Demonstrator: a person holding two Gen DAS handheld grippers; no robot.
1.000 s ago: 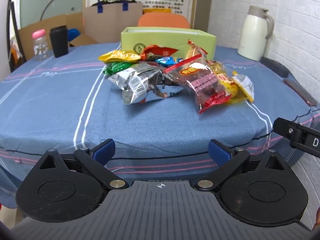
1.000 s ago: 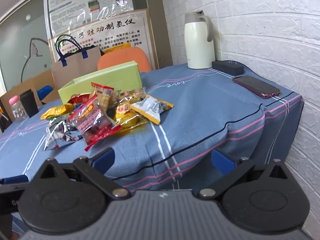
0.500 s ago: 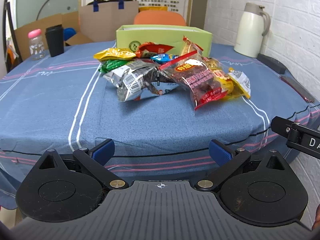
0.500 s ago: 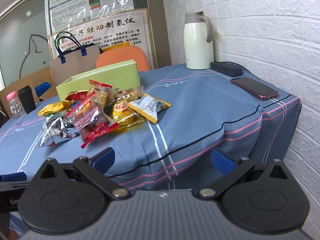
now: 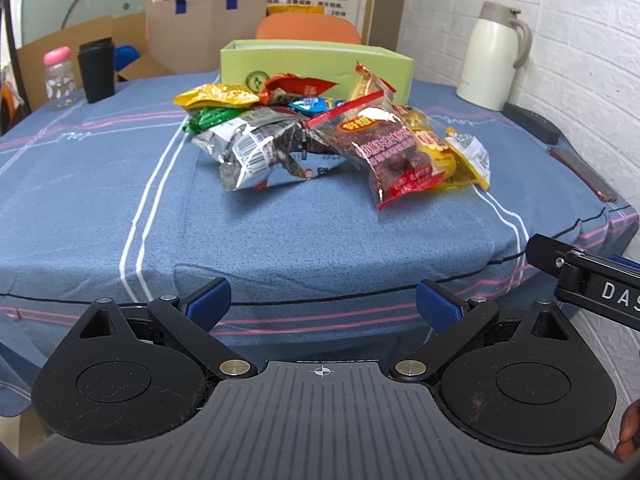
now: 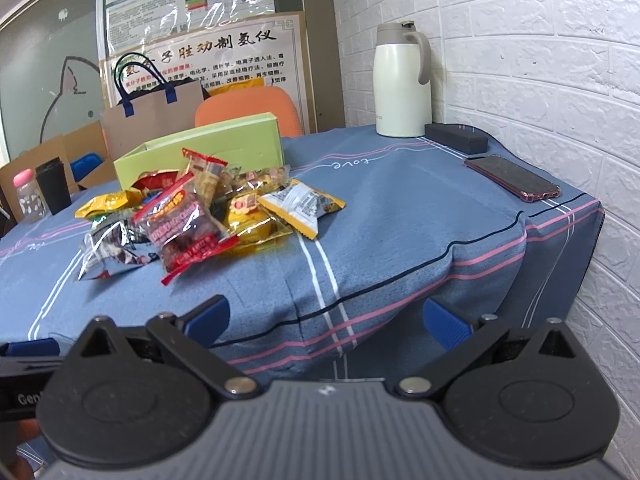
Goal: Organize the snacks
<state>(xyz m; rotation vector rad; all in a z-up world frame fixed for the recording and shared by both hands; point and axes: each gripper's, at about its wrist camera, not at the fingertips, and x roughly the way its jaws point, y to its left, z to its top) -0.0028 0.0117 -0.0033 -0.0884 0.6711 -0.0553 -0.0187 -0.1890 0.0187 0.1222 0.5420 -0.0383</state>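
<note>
A heap of snack packets lies mid-table on the blue cloth, in front of an open light-green box. A red-edged clear bag and a silver foil bag are nearest me. My left gripper hangs open at the table's front edge, well short of the heap, with nothing between its blue pads. My right gripper is open too, off the front right corner of the table. Its body shows at the right of the left wrist view.
A white thermos jug, a black case and a phone sit along the right side by the brick wall. A black cup and a pink-capped bottle stand far left. An orange chair and paper bag are behind.
Both grippers have dropped a little and edged nearer the table, so the heap looks slightly larger. The snacks and the box have not moved. Both stay open.
</note>
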